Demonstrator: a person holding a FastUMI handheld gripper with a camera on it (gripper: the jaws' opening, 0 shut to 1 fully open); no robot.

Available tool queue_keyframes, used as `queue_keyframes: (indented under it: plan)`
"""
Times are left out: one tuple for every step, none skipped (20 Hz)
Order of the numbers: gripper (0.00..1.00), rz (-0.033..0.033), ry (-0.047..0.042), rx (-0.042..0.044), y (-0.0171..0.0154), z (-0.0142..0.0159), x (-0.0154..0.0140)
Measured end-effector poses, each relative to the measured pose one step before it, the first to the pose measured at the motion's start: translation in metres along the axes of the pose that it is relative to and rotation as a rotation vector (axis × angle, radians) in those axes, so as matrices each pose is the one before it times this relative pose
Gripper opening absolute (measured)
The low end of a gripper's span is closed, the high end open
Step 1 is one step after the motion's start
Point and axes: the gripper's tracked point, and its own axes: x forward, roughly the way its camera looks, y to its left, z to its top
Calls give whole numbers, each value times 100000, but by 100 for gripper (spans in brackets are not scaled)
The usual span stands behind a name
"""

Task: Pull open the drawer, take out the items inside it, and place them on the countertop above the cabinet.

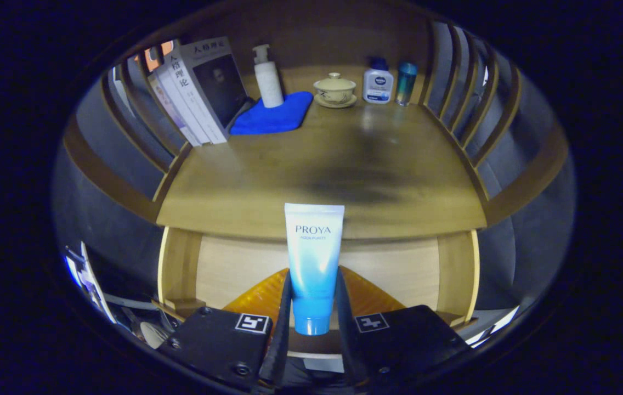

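Table [267, 181] of wood spreads wide beyond the tool, railed on both flanks by curved wooden slats, with a dark shadow across its middle. Below its front edge the open drawer [234, 269] shows pale wooden walls and something orange [259, 299] lying inside, partly hidden by the fingers. The tool [312, 307] has its two black fingers drawn in and pressed on either side of a white-to-blue tube [313, 258], which stands upright with its blue cap down between them and its flat sealed end reaching up over the table's front edge. Along the table's far side, well apart from the tube, stand leaning books [202, 88] on the left, a folded blue cloth [276, 115] just beside them with a white pump bottle [267, 77] on it, then a lidded cup on a saucer [335, 89], a small white and blue bottle [378, 82] and a slim teal can [405, 82].
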Motion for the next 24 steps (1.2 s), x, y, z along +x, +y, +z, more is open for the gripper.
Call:
queue_keyframes:
  plan:
    - [44,37,302,268,196,866,272]
    - [43,27,-107,373,255,1099,354]
    - [44,-540,-550,172,20,1148,556]
    - [44,-1191,-199,10,-164,948,686]
    - [43,-1452,-443,52,-186,915,438]
    - [43,-694,-157,-529,-6,819,502]
    - [44,-390,80,-121,-5,754,555]
    - [43,-44,608,871,105,448,461]
    - [43,453,632,1895,203,334,623]
    - [43,223,1177,616,37,92,480]
    - [43,-710,893,88,-241,175,515]
    - [43,-1251,1185,-163,-445,217,425]
    - [43,-176,178,-58,112,194,327]
    - [43,-494,-117,34,40,186,359]
    - [43,-641,-71,-444,-88,170,139]
    - [43,-132,8,-1192,-57,45,48]
    - [43,-33,-255,-369,-16,120,134]
    - [44,414,98,-129,123,-39,183]
    - [45,-11,435,370,-113,-211,93]
    - [48,1026,-1472,353,170,320,-62]
    - [50,225,-144,-489,113,-226,162]
    - [53,-810,-759,920,-306,207,-141]
    - [55,-650,-861,1906,-91,53,-17]
    - [58,-297,-619,441,-149,-68,-130]
